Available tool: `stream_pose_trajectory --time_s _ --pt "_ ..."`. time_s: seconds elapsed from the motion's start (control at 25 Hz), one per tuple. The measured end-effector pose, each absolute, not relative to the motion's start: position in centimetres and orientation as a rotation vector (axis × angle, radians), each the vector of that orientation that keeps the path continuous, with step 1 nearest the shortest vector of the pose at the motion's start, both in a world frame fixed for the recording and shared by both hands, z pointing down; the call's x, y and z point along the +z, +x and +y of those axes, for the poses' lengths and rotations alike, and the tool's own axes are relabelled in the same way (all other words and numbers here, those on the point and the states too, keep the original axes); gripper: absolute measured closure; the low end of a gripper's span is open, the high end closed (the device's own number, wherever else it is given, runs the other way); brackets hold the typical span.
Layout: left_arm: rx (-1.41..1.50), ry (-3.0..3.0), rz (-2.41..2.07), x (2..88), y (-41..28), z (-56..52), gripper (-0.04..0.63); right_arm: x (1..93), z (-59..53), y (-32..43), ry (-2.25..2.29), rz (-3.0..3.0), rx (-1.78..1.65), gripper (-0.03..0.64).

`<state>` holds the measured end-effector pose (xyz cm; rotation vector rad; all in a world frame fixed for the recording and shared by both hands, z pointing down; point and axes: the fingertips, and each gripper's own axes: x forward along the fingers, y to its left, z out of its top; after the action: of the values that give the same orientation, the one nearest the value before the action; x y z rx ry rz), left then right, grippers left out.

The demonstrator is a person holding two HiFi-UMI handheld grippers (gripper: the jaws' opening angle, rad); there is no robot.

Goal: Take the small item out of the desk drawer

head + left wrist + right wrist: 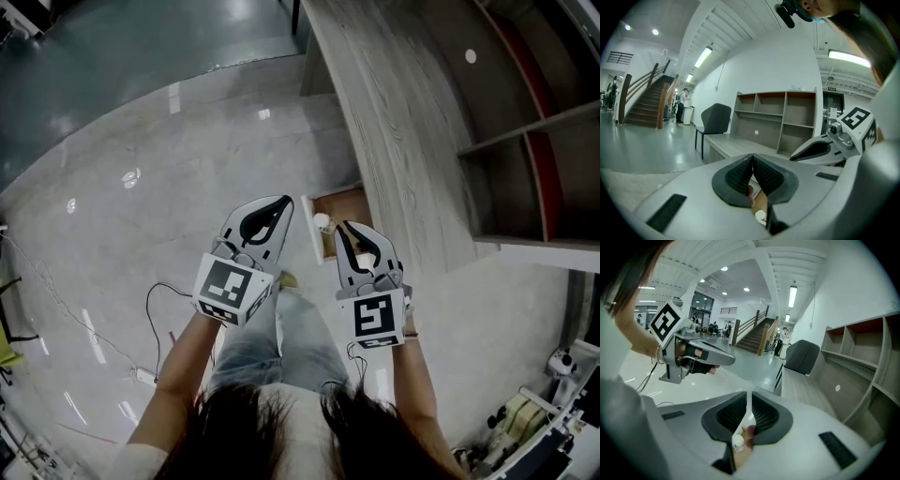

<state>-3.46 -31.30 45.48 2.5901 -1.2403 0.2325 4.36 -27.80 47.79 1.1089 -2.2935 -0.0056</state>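
Grey wood desk (pixel 394 122): long, streaky top; its brown drawer (pixel 345 208) stands open.
Small white item (pixel 322 223): round and smooth, in the drawer near its front wall; we can't tell a long side.
Left gripper (pixel 281 203): jaws shut, nothing in them.
Right gripper (pixel 346 228): jaws shut, nothing in them; we think it's nearer, the item lies below, a bit left.
Pads (pixel 764 416): black, ribbed.
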Motion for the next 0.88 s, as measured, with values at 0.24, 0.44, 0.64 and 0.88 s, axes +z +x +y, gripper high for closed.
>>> stream_pose_trajectory --time_s 0.24,0.44,0.64,0.88 --pt "0.261 2.577 -1.214 48.6 -3.6 -32.4 0.578 51.5 -28.5 4.7 1.049 -2.203 -0.006 0.588" --pt "0.268 2.571 -1.175 51.2 -3.6 -33.0 0.578 54.0 -28.9 4.7 0.998 -2.178 0.000 0.586" --pt "0.274 2.564 -1.148 53.4 -3.7 -33.4 0.578 56.5 -29.2 4.5 0.948 -2.151 -0.007 0.586" --pt "0.287 2.566 -1.107 55.7 -2.9 -33.8 0.578 59.6 -29.5 4.5 0.862 -2.106 -0.026 0.575"
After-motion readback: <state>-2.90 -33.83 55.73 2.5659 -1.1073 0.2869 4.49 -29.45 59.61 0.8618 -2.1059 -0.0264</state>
